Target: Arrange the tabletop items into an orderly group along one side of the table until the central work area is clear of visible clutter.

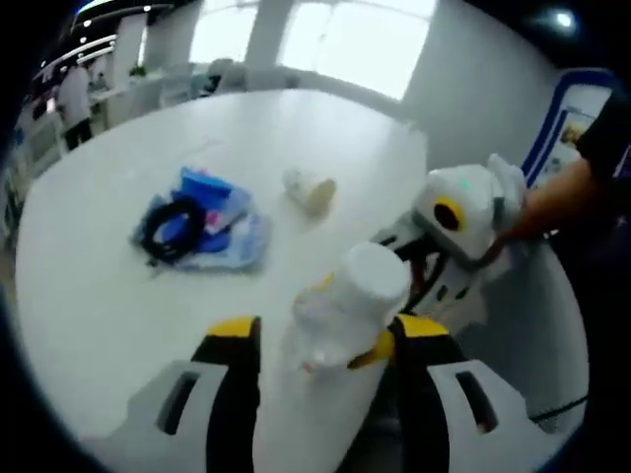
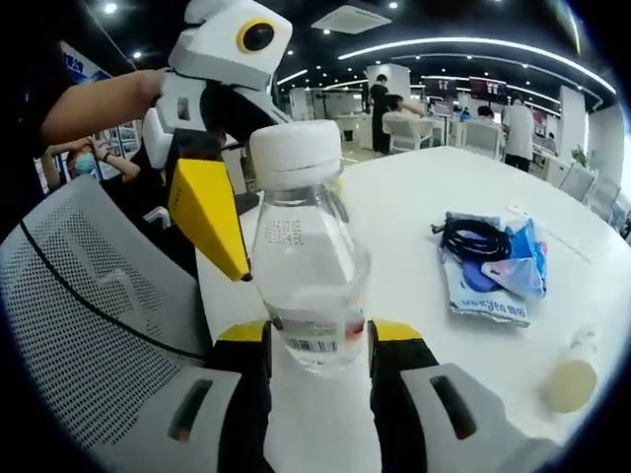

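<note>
Both claws, left (image 1: 317, 347) and right (image 2: 317, 343), pinch the bottle (image 2: 308, 266); free one, then stand it upright at the bench (image 1: 118, 286) edge.

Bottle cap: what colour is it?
White. The bottle cap shows best in the right gripper view, atop the clear bottle.

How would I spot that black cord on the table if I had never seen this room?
Start at the round white table. Out on its open surface lies a small pile of blue and white packets, apart from a small pale bottle lying on its side. The black cord sits coiled on top of that pile, the one dark thing there.
</note>
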